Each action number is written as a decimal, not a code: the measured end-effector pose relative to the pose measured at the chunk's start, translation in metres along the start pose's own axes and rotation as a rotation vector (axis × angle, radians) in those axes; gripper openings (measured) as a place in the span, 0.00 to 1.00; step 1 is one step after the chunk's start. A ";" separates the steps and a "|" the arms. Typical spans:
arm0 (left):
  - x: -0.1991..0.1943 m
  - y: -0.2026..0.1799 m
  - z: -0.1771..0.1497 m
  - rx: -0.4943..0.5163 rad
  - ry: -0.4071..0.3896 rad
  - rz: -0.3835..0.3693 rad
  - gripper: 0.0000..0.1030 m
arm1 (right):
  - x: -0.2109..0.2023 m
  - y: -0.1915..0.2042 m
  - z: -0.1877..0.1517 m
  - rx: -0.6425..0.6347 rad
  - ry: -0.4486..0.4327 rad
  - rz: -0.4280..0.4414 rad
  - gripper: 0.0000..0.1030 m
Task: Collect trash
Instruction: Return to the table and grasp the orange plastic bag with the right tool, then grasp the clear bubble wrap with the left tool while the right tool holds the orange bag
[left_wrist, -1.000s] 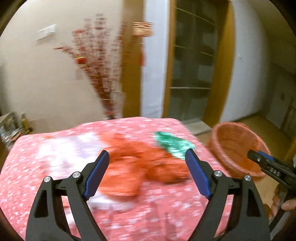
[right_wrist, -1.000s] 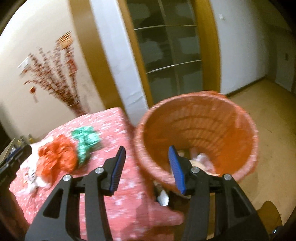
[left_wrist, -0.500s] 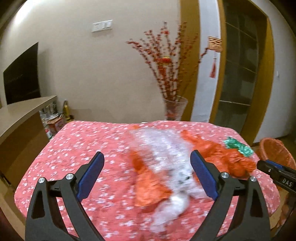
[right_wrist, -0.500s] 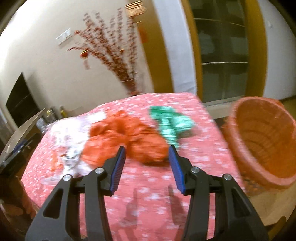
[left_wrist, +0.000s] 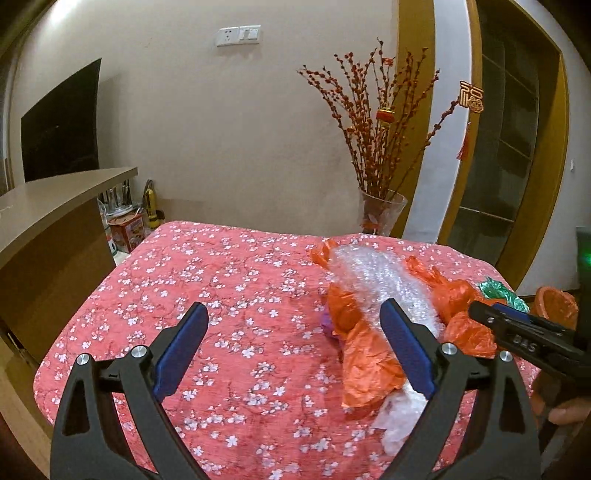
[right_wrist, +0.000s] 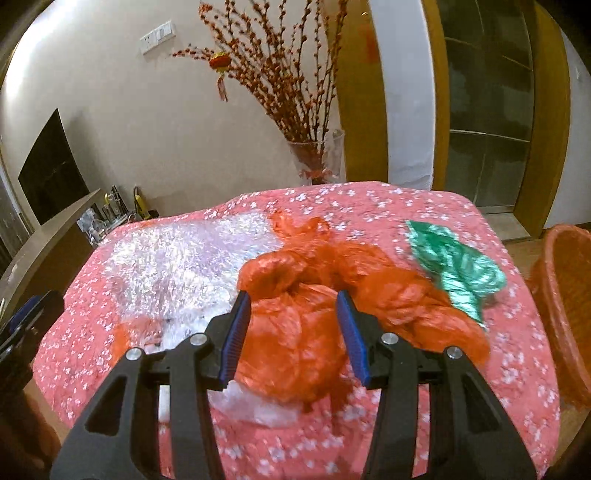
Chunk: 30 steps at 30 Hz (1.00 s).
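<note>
Both grippers are spread wide with nothing between their blue pads. With my left gripper (left_wrist: 293, 349) I hover over the bare middle of the red floral tablecloth (left_wrist: 207, 280), its right finger crossing in front of the trash pile. My right gripper (right_wrist: 291, 334) hangs just above the crumpled orange plastic bag (right_wrist: 295, 332), jaws parted to either side of the bag's nearest lump without touching it.

The trash sits together on the right half of the table: a sheet of clear bubble wrap (right_wrist: 177, 262) lies to the left of the orange bag and partly under it, a flat scrap of orange paper (left_wrist: 365, 365) rests on the wrap's near end, and a crumpled green foil wrapper (right_wrist: 454, 266) lies against the bag's right side. Off the table's right edge stands the orange woven basket (right_wrist: 565, 295), apart from the pile.

A glass vase of red-berried branches (left_wrist: 382, 212) stands behind the table by the wall.
</note>
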<state>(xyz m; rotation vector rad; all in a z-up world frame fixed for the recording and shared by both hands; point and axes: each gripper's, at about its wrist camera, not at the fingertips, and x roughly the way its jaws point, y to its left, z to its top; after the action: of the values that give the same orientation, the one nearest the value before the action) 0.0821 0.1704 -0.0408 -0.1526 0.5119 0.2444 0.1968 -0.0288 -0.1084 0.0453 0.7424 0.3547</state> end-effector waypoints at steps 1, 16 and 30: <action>0.001 0.001 0.000 -0.001 0.003 -0.002 0.91 | 0.004 0.003 0.000 -0.011 0.006 -0.002 0.47; 0.022 0.005 0.006 -0.032 0.086 -0.095 0.91 | 0.002 0.001 -0.019 -0.053 0.034 0.003 0.11; 0.065 -0.033 0.032 0.079 0.149 -0.154 0.58 | -0.043 -0.016 -0.011 -0.004 -0.043 0.018 0.10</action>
<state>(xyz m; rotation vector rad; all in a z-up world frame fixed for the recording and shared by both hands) 0.1612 0.1578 -0.0431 -0.1334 0.6539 0.0622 0.1651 -0.0592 -0.0906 0.0561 0.6987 0.3715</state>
